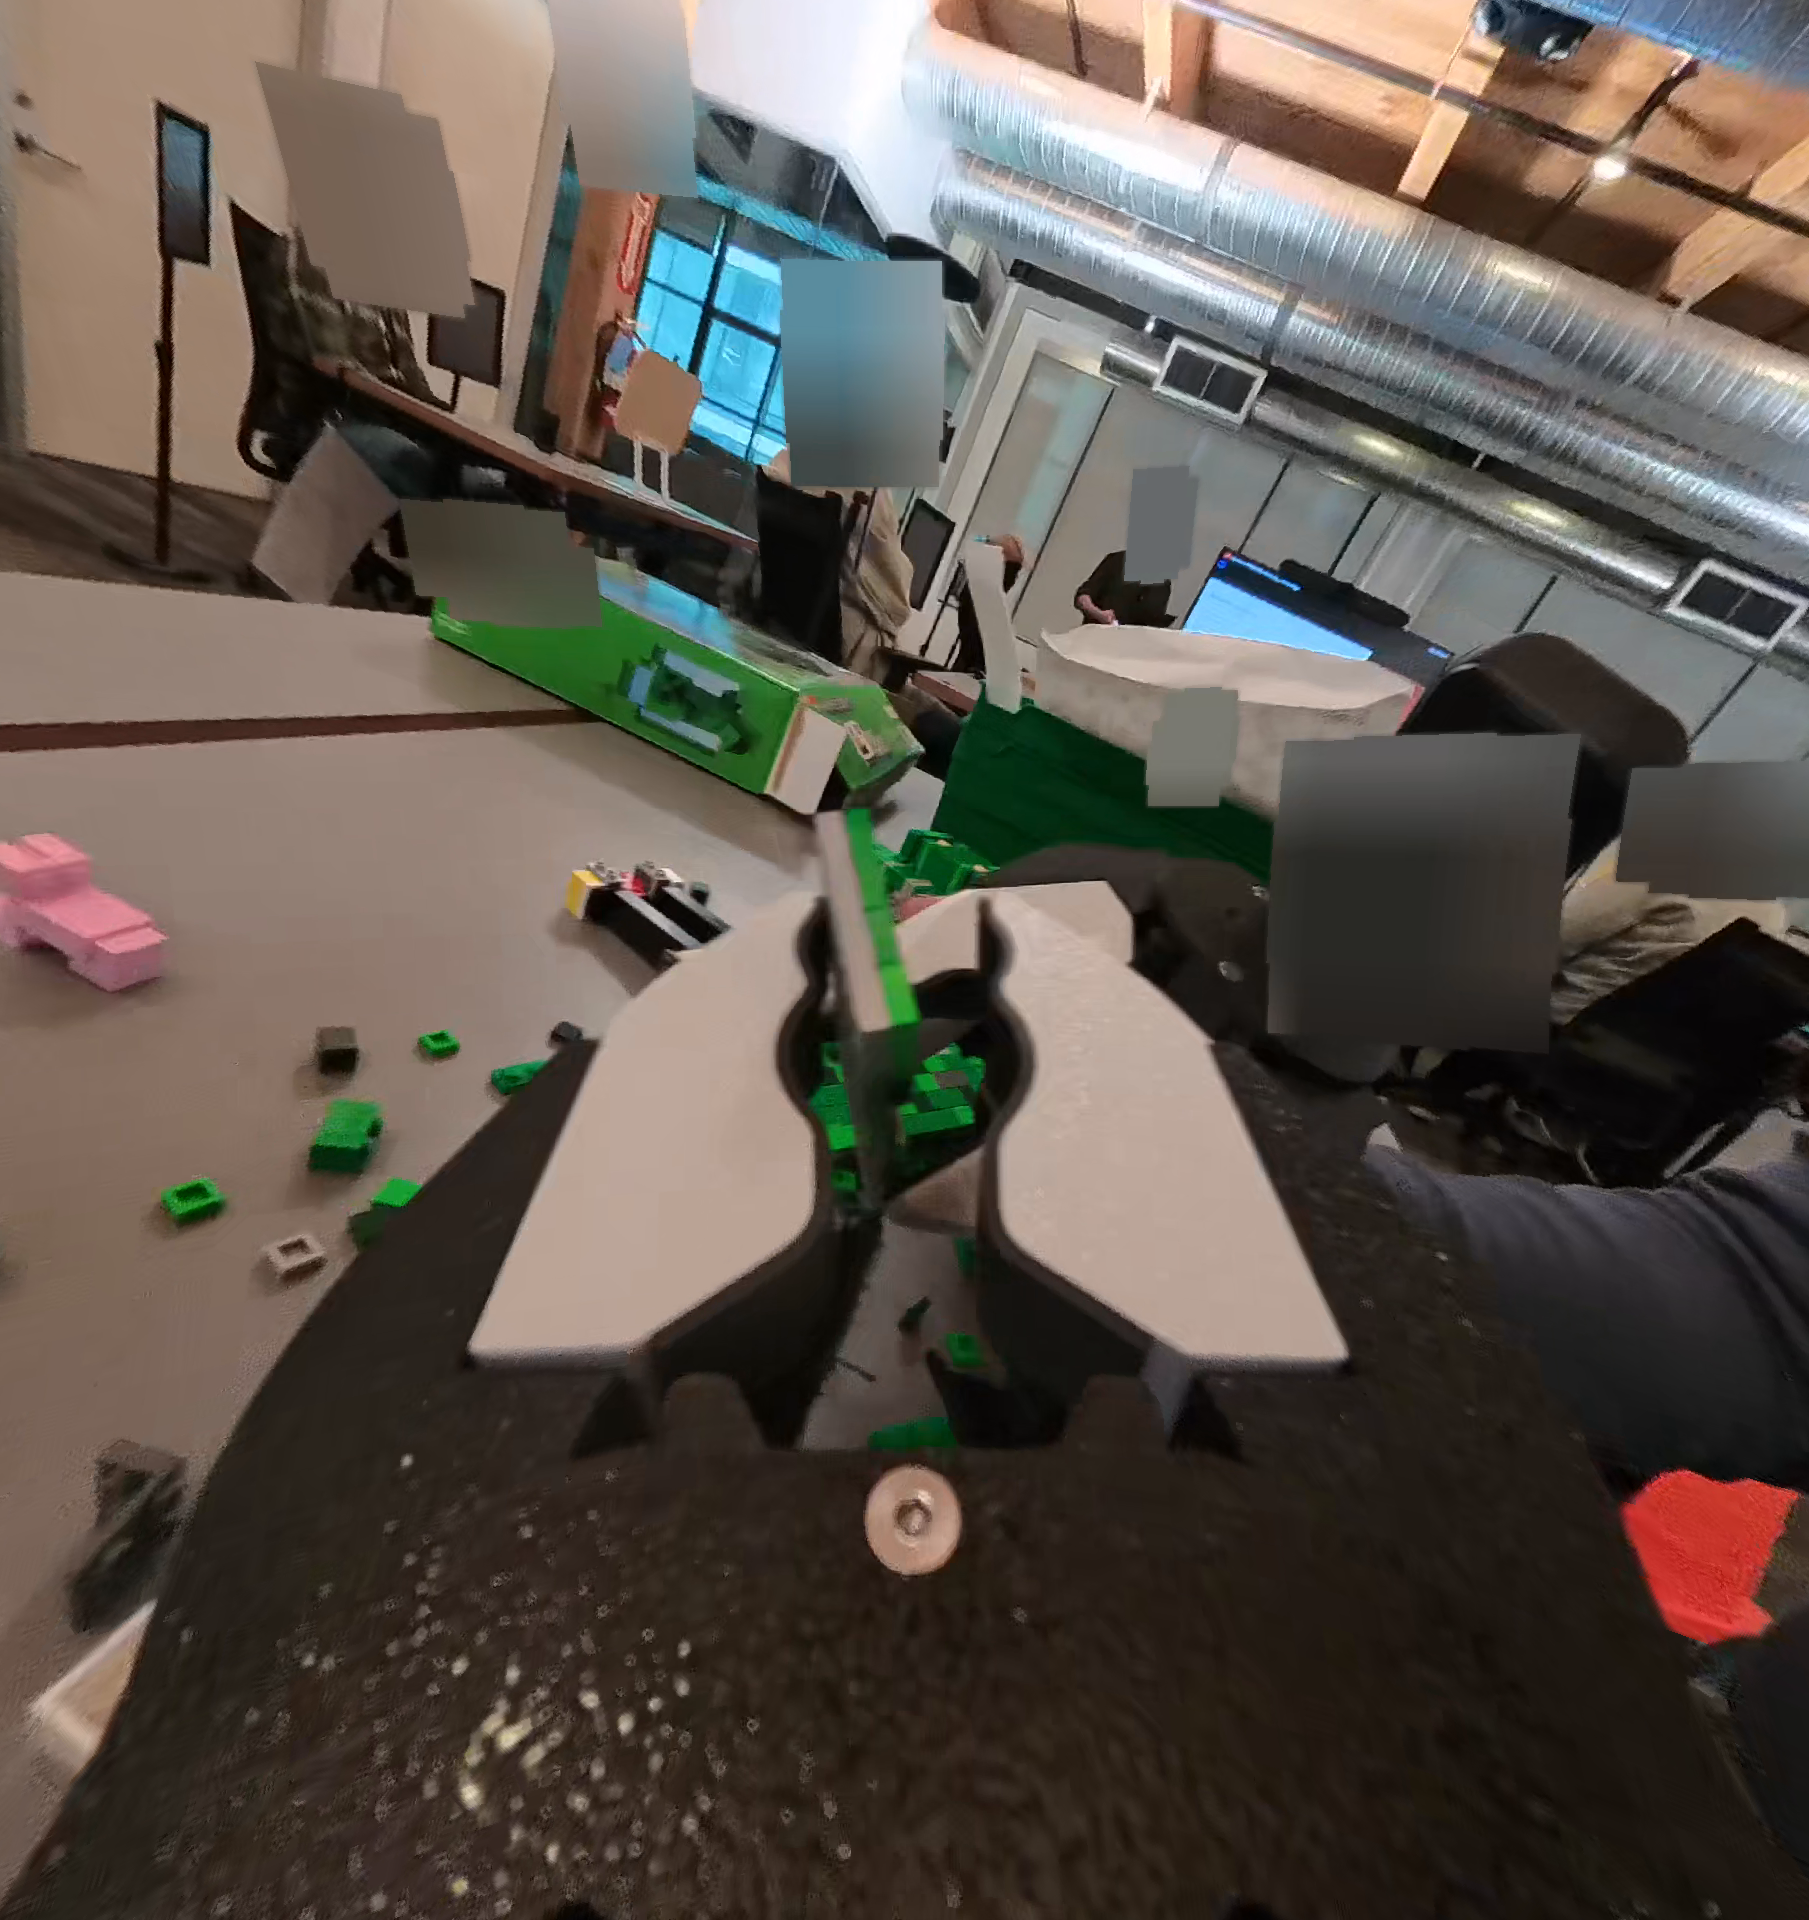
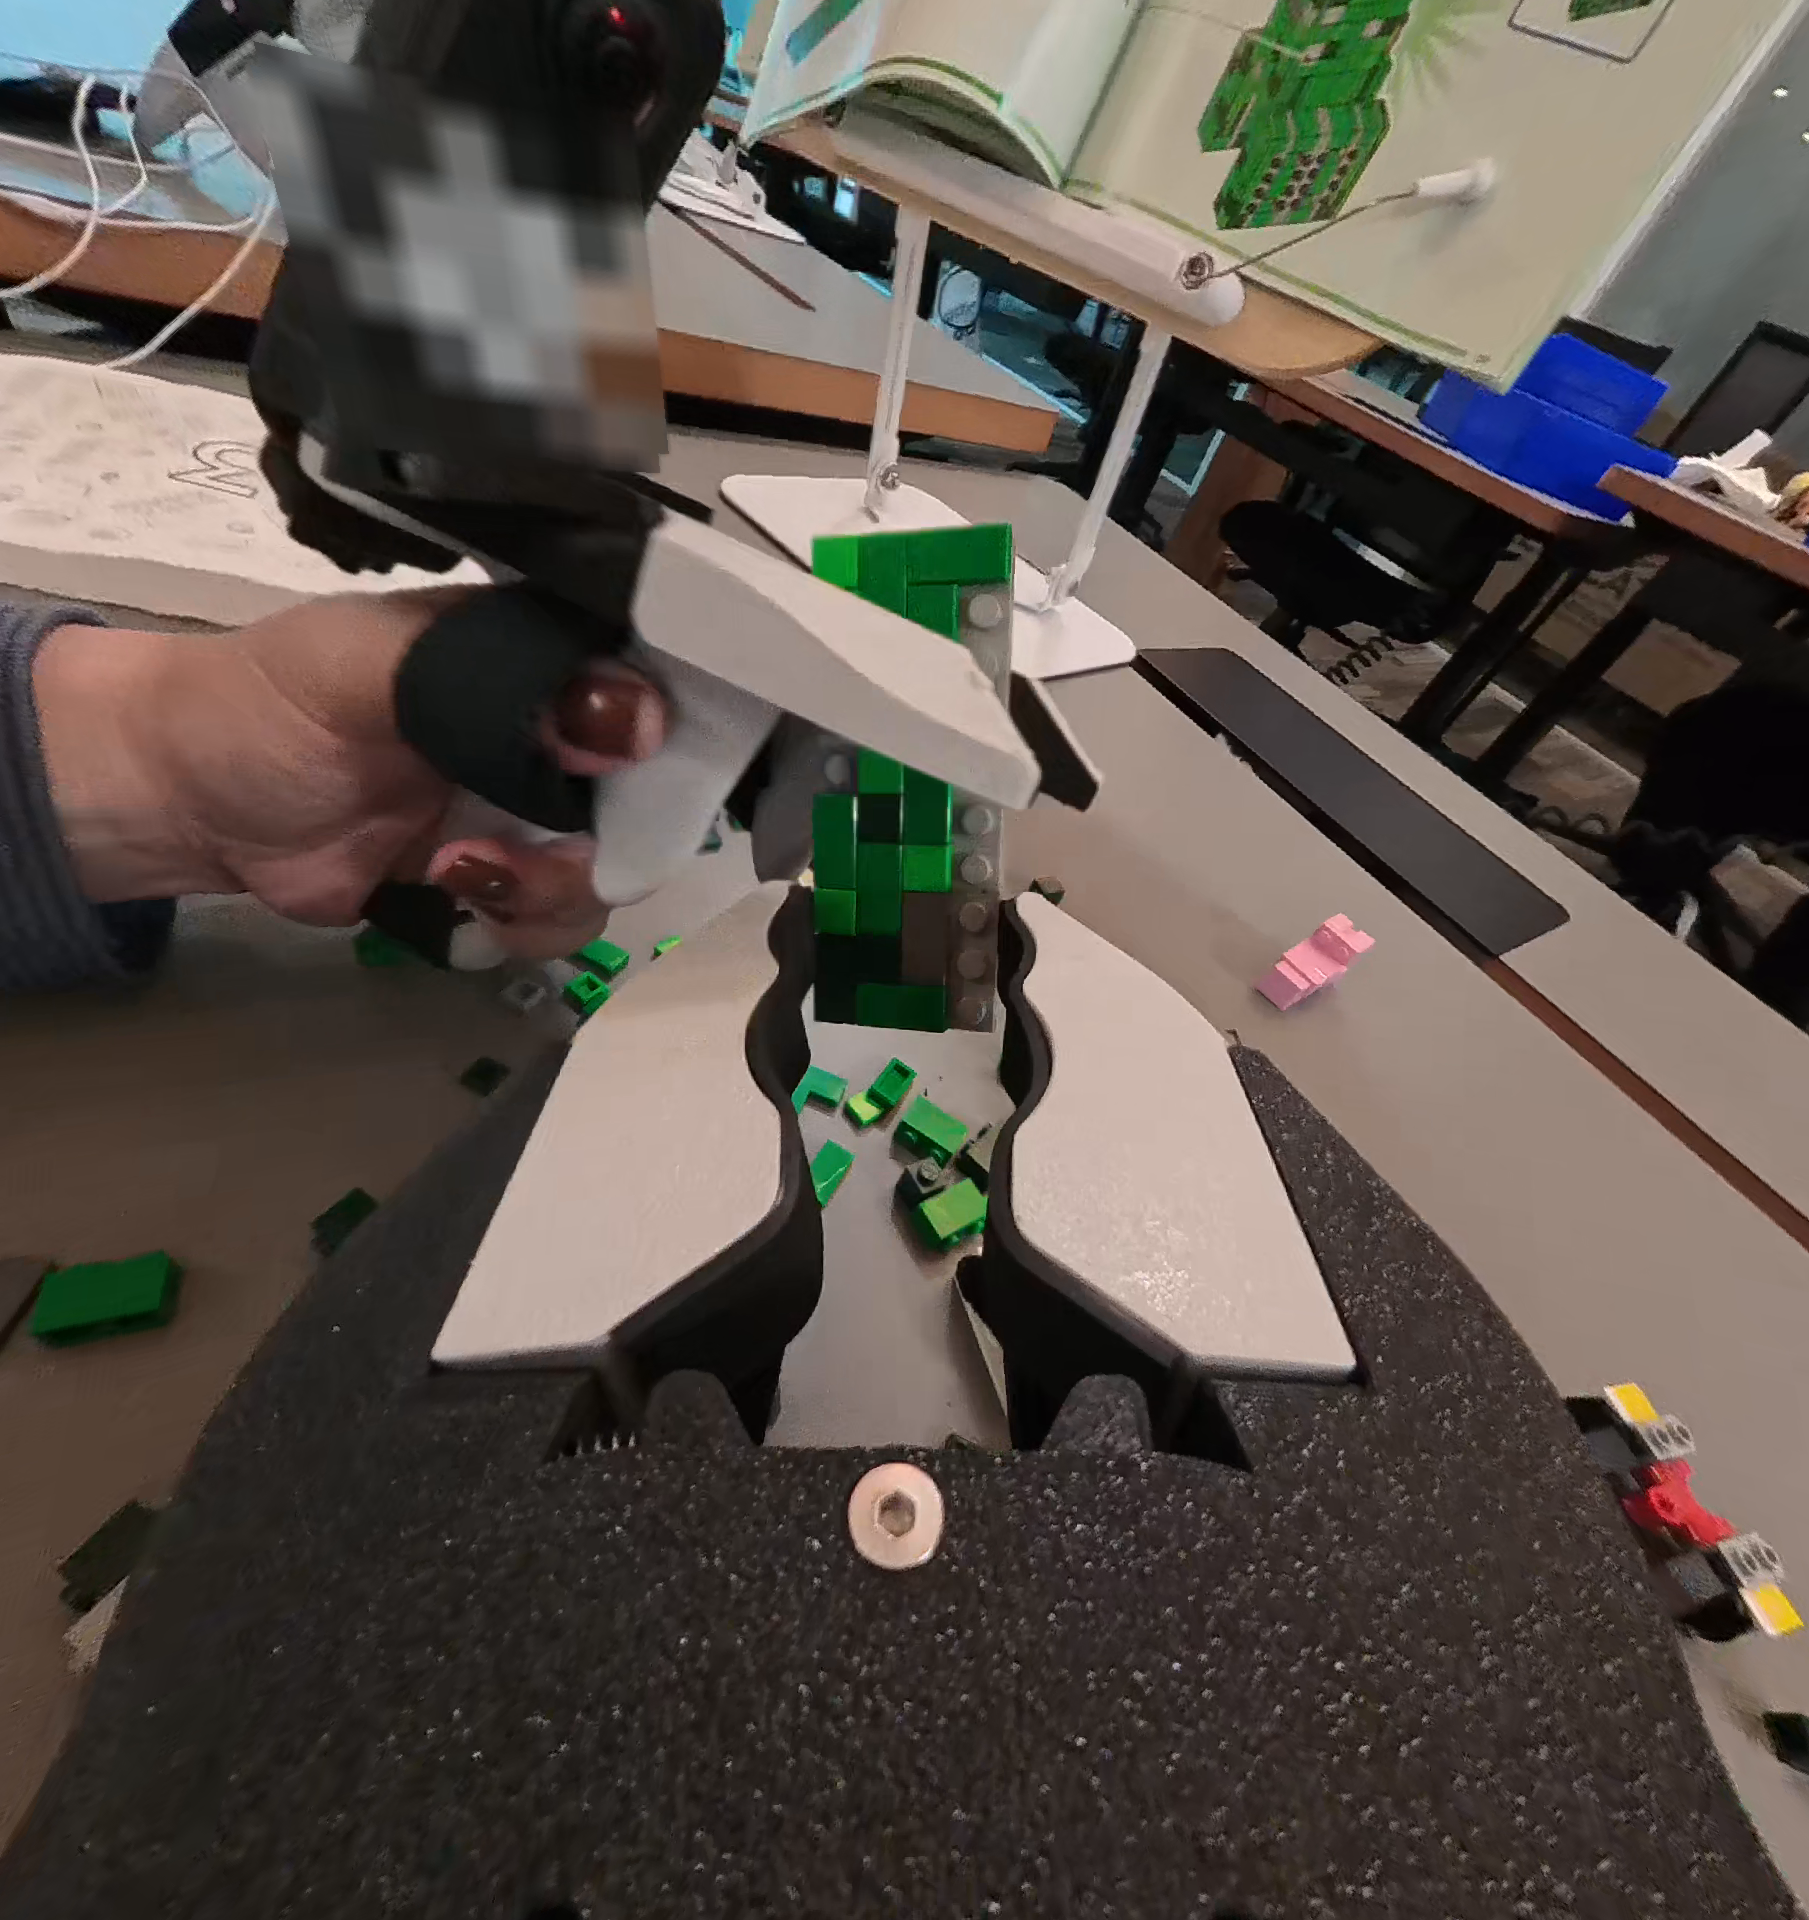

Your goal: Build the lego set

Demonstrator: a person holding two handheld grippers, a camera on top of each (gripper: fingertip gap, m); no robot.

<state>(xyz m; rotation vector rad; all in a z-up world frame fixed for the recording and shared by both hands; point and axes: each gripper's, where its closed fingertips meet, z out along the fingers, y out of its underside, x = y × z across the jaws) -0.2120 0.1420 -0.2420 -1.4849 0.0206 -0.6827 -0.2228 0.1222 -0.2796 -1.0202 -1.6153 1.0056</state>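
- My left gripper [image 1: 905, 925] clenches the green-and-grey lego panel [image 2: 910, 790] edge-on, upright;
- my right gripper [image 2: 905, 925] flanks its lower end, grip uncertain;
- loose green bricks [image 2: 921, 1143] lie beneath.

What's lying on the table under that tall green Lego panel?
Under the green panel, loose green bricks lie scattered on the grey table. The left tool covers the panel's middle, and the right tool hides more bricks.

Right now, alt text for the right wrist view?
A tall green tiled lego panel stands upright, clamped mid-height by the left gripper and flanked at its base by the right gripper. Loose green bricks litter the grey table; a pink lego pig sits to the right.
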